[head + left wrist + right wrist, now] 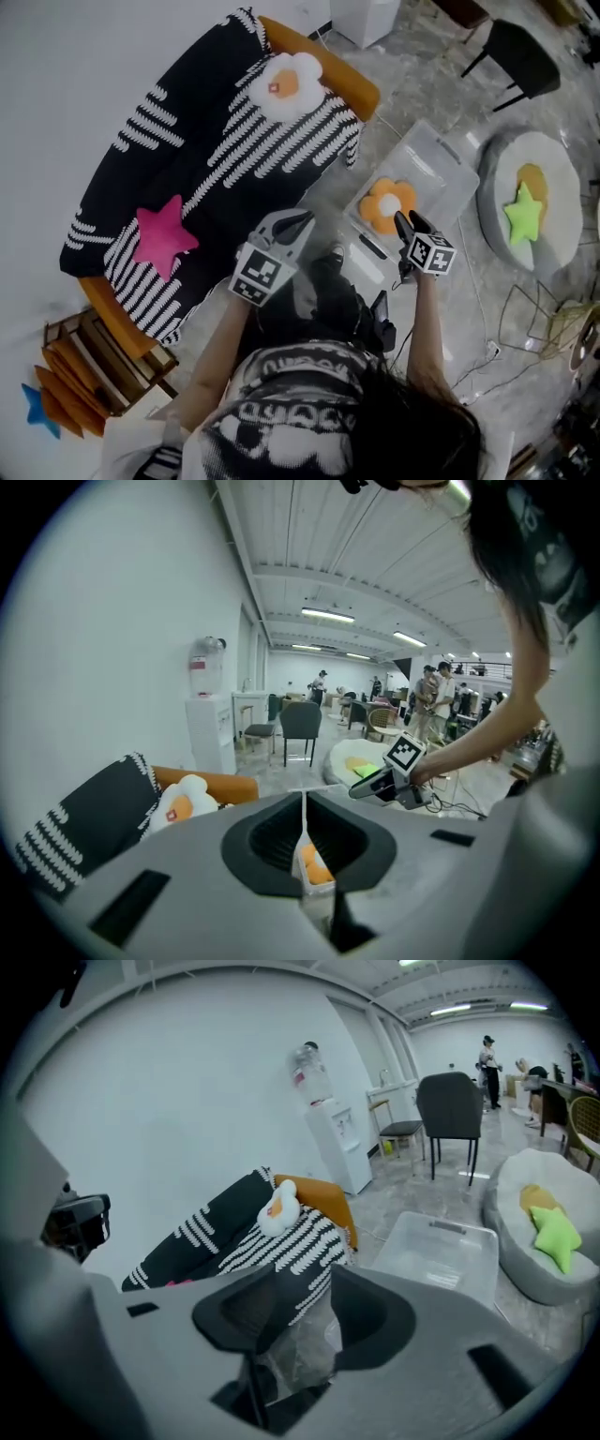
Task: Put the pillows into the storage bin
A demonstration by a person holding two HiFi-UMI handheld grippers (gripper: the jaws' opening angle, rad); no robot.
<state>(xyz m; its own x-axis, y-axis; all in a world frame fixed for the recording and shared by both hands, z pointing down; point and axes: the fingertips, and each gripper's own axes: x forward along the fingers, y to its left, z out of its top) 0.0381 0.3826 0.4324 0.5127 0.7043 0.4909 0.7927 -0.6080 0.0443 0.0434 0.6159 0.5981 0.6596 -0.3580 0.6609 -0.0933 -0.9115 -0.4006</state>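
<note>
Ahead and to the left of your left hand-held gripper [298,225], an orange sofa [323,58] stands along the wall, with a black-and-white striped blanket [234,141] draped over it. Behind that hand-held gripper, on its left, a wooden rack [103,361] holds orange pieces. Well ahead of your right hand-held gripper [403,219], a dark chair [520,52] stands on the marbled floor [431,94]. A white beanbag [562,169] lies to its right. Cables [530,314] trail over the floor behind and to the right of it. Beyond the sofa's far end, a white water dispenser [328,1138] stands at the wall, and people [431,691] stand far off in the hall.
</note>
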